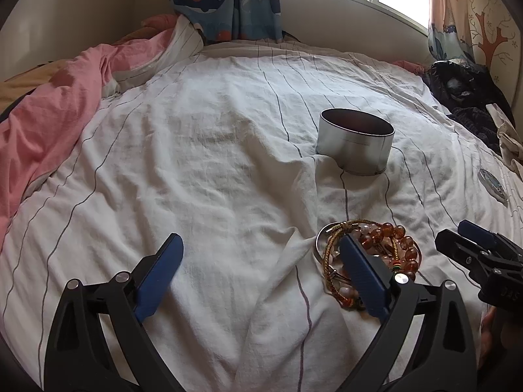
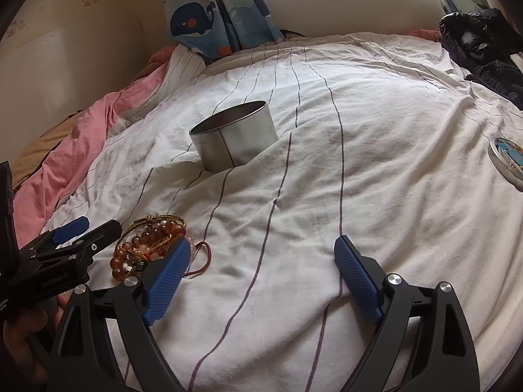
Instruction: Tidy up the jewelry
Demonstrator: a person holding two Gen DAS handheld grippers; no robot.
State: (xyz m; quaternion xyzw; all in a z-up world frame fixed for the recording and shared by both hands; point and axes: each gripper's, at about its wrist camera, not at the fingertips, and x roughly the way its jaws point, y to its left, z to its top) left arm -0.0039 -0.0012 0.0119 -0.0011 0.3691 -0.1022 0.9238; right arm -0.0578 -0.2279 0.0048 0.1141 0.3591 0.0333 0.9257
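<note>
A pile of bracelets (image 1: 376,245), amber beads, pale beads and a woven gold cord, lies on the white striped bedsheet (image 1: 212,163). It also shows in the right wrist view (image 2: 147,245) with a red cord loop beside it. A round open metal tin (image 1: 354,140) stands farther back, also in the right wrist view (image 2: 233,137). My left gripper (image 1: 261,268) is open and empty, its right finger over the pile's left side. My right gripper (image 2: 261,271) is open and empty, its left finger at the pile's right edge.
The tin's lid (image 2: 506,163) with a blue picture lies on the sheet at the right. A pink blanket (image 1: 49,114) is bunched at the left. Dark clothes (image 1: 464,88) lie at the far right. Whale-print curtains (image 2: 212,16) and a window are behind the bed.
</note>
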